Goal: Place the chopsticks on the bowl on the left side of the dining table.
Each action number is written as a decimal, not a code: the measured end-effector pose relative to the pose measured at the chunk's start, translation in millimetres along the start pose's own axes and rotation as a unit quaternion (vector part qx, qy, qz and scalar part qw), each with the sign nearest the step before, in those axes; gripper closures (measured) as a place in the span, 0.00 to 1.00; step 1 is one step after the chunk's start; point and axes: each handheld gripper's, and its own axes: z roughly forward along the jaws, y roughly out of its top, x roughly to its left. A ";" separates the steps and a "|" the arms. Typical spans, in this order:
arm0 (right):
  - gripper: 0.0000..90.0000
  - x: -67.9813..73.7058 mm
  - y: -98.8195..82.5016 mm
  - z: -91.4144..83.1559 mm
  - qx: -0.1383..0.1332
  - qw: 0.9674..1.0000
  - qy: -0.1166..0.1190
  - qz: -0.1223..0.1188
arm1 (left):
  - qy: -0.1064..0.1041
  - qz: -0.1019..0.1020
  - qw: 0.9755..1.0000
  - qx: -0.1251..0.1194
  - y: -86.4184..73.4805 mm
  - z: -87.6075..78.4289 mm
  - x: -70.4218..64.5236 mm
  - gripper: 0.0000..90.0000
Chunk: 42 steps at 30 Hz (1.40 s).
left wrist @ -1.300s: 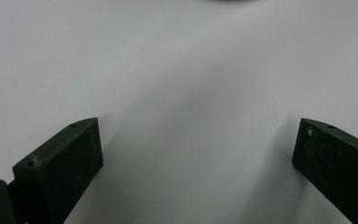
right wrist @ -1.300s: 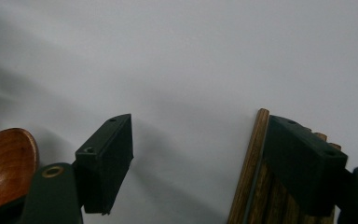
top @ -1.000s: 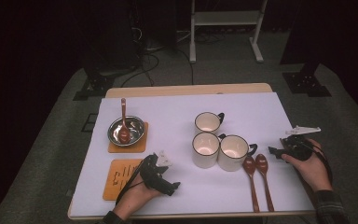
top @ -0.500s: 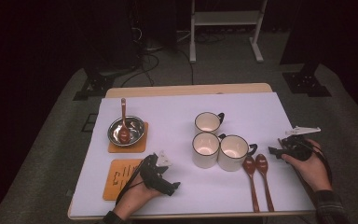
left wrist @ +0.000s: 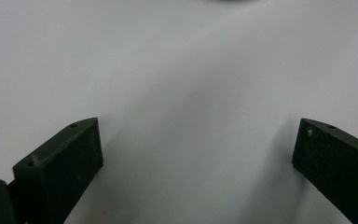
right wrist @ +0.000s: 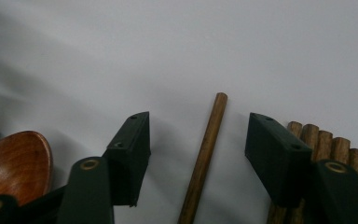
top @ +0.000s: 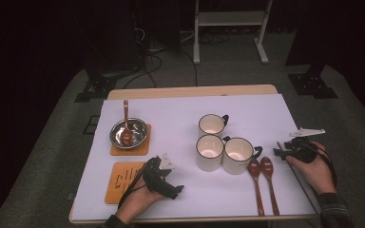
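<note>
Your right gripper (right wrist: pixel 198 119) is hovering at the right edge of the table (top: pixel 247 107), and its jaws have just been closing: they are standing about half open now, with one stick (right wrist: pixel 205 149) lying between them. The pads are not pressing on it yet; there is bare table on both sides of it.

The stick is lying flat, and in the right gripper view its long axis is running almost straight away from you, leaning a little to the right at the far end. So the jaws are straddling it across its width, which is what a pinch needs. It is sitting slightly nearer the right-hand jaw.

Watch the neighbours. A bundle (right wrist: pixel 326 140) of like sticks is lying just beyond the right-hand jaw, partly under it, and a spoon (right wrist: pixel 14 163) is lying outside the left-hand jaw.

Your left gripper (top: pixel 173 189) is resting well apart, near the front edge, with its jaws wide and nothing between them. The right hand is plainly the nearer one, so the pick is probably its job.
</note>
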 end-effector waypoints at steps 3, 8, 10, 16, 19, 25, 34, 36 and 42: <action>0.53 0.9 1.1 0.6 0.000 1.000 -0.001 0.003 | 0.000 0.000 1.000 0.000 0.0 0.0 0.0 0.01; 0.62 0.9 5.3 3.2 0.002 1.000 -0.007 0.014 | 0.000 0.000 1.000 -0.001 -0.2 0.0 -0.1 0.01; 0.65 0.5 6.9 4.7 0.002 1.000 -0.011 0.017 | 0.000 0.000 1.000 -0.002 -0.5 0.0 -0.1 0.01; 0.73 -1.2 11.0 7.1 0.005 1.000 -0.018 0.023 | 0.001 0.000 1.000 -0.003 -0.8 0.0 -0.3 0.01; 0.75 -2.2 12.0 7.7 0.006 0.999 -0.018 0.028 | 0.001 0.001 1.000 -0.003 -1.0 -0.1 0.0 0.01; 0.82 -4.6 15.1 9.6 0.008 0.999 -0.022 0.039 | 0.001 0.001 1.000 -0.003 -1.0 -0.2 0.1 0.01; 0.88 -6.6 17.6 10.9 0.012 0.998 -0.027 0.054 | 0.001 0.002 1.000 -0.004 -1.4 -0.3 0.2 0.01; 0.90 -7.1 17.8 11.1 0.012 0.998 -0.028 0.057 | 0.001 0.002 1.000 -0.004 -1.4 -0.3 0.1 0.01; 0.92 -8.4 17.6 11.1 0.010 0.998 -0.026 0.062 | 0.001 0.002 1.000 -0.004 -1.4 -0.3 0.1 0.01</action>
